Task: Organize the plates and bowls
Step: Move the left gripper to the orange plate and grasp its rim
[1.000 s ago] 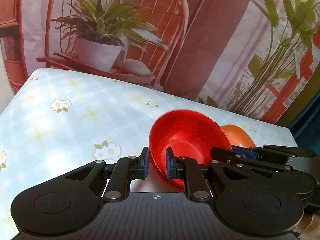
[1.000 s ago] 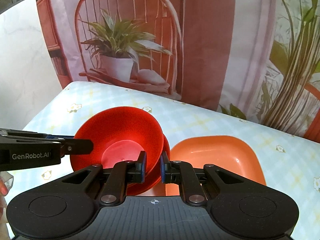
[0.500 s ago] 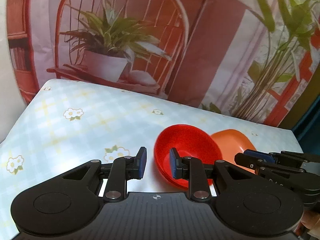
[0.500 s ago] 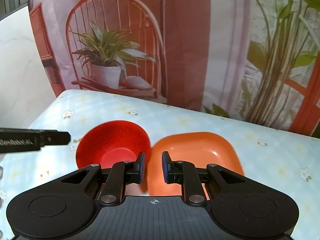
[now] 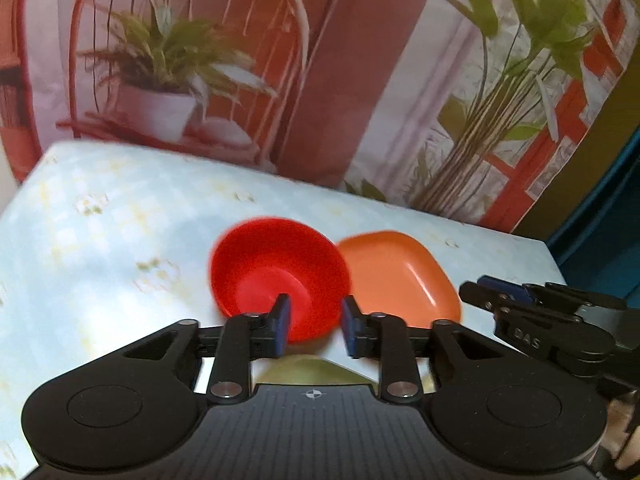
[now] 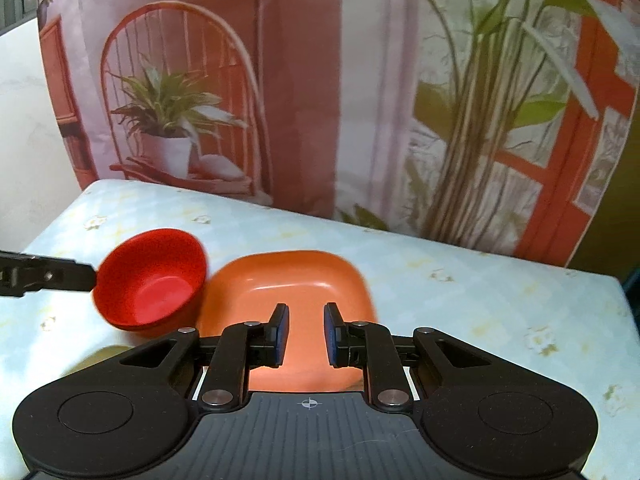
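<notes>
A printed backdrop (image 6: 360, 80) fills the upper half of both views, showing a potted plant on an arched chair at the left and tall green stalks by a red frame at the right. Below it the bench (image 6: 460, 292) runs across the middle of each frame, covered in a pale blue checked cloth with small flowers. In the right wrist view the orange plate (image 6: 296, 280), square with rounded corners, lies flat on the cloth at the centre of the frame, its near edge hidden behind the right gripper (image 6: 306, 334). The red bowl (image 6: 154, 280) stands upright just to the left of it, its rim meeting the plate's left edge; whether a second bowl sits under it I cannot tell. In the left wrist view the same bowl (image 5: 280, 276) sits at the centre with the plate (image 5: 400, 276) to its right. The left gripper (image 5: 314, 328) rises from the bottom of its own frame with its blue-padded fingers (image 5: 282, 326) apart and opening, the bowl's near rim seen in the gap but beyond them and untouched. The right gripper's fingers (image 6: 280, 332) stand a little apart with nothing clamped, only the plate's surface seen beyond the gap. Each gripper also shows in the other's view, the right one (image 5: 492, 292) at the lower right edge and the left one (image 6: 60, 276) at the left edge beside the bowl.
</notes>
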